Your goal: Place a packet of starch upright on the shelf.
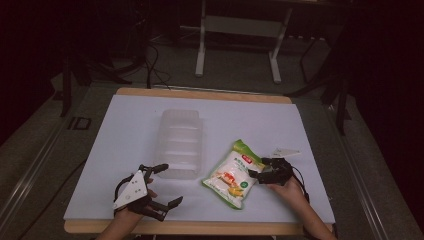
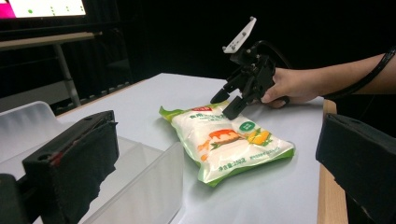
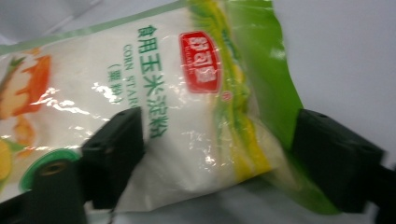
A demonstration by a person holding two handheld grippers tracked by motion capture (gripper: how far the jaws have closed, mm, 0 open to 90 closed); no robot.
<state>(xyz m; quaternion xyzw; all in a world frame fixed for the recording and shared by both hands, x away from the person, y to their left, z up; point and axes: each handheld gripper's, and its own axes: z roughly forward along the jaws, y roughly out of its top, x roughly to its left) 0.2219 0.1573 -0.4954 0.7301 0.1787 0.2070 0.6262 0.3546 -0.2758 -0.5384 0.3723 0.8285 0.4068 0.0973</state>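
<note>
Corn starch bag lies flat on the white table, just right of the clear plastic container, apart from it. My right gripper is at the bag's upper right corner: in the right gripper view its jaws are spread and straddle the bag's edge, one over the printed face, one past the green seam, not yet pinching. Left gripper sits idle near the table's front edge, jaws wide apart, holding nothing; its own view looks past the container wall to the bag. Risks as I see them: glossy film plus loose powder, so a corner-only grip could slip or let the bag sag and swing. Closing too shallow catches only the seam. A low carry could clip the container rim and shove it.
</note>
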